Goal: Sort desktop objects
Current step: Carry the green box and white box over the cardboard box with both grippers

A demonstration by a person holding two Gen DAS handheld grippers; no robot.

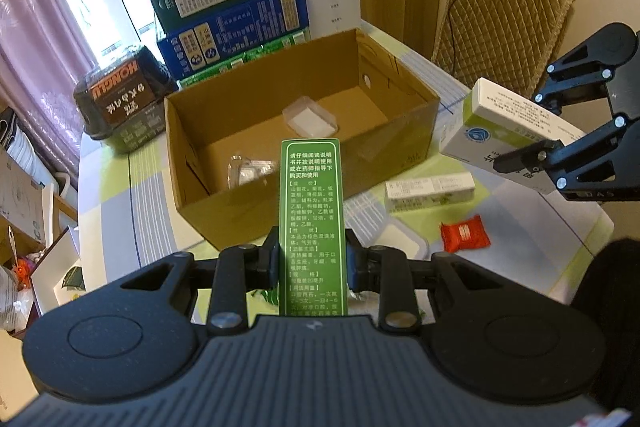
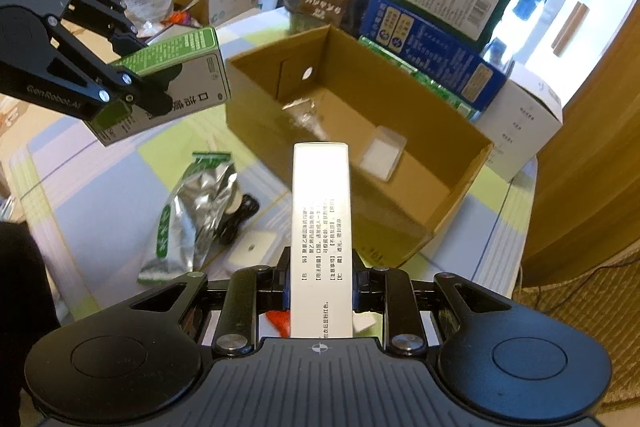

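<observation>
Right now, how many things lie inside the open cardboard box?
2 visible: a clear plastic case on the cardboard box floor, and a shiny crumpled wrapper by one end; the near wall may hide more.

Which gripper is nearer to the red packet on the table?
Right. The right gripper is almost over the red packet; the left gripper is farther to its left.

Both tongs are matte black: the left tongs (image 1: 312, 259) and right tongs (image 2: 320, 281) have ribbed grey bodies, round side discs, silver screws on linkage bars. "GenRobot.AI" lettering marks one arm at nine o'clock; a black sleeve (image 2: 18, 291) shows.
</observation>
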